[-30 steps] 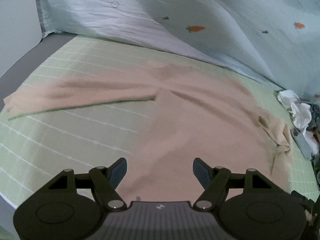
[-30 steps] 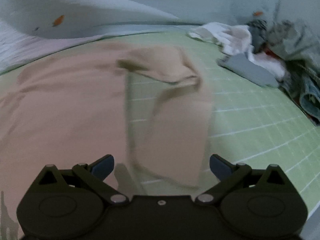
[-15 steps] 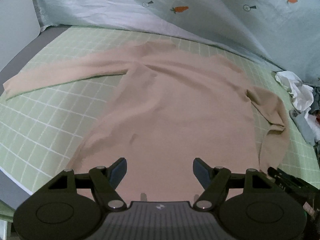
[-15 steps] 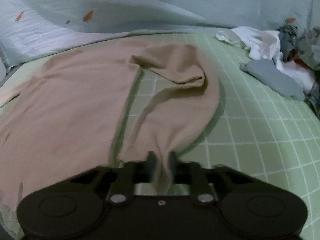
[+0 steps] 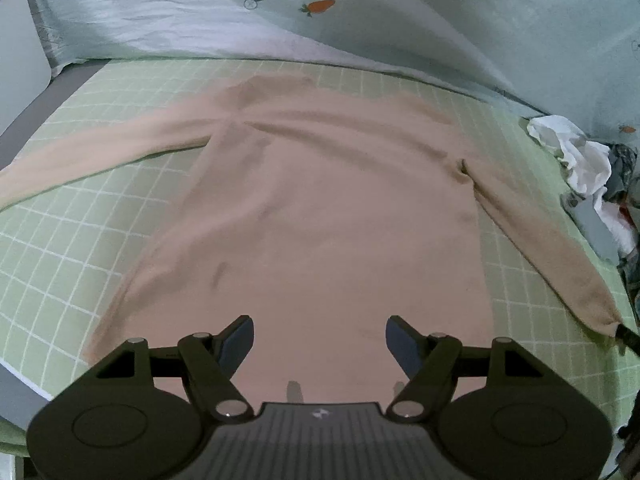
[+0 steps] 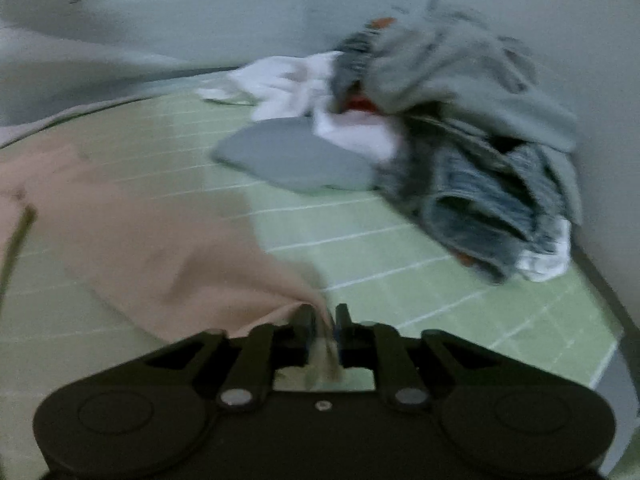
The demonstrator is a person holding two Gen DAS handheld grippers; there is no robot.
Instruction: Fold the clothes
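Our left gripper [image 5: 320, 338] hangs open over the hem; our right gripper [image 6: 323, 326], clamped on the cuff, has drawn the sleeve [image 5: 536, 236] out straight; the sweater [image 5: 320, 208] now lies flat on the bed [image 5: 72, 248], ready for folding.

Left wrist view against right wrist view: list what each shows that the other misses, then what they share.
Only the left wrist view: the whole beige top spread flat, the carrot-print quilt, the open left gripper.

Only the right wrist view: the right gripper shut on the sleeve cuff, folded jeans.

Both: the green checked sheet, white garment, grey garment.
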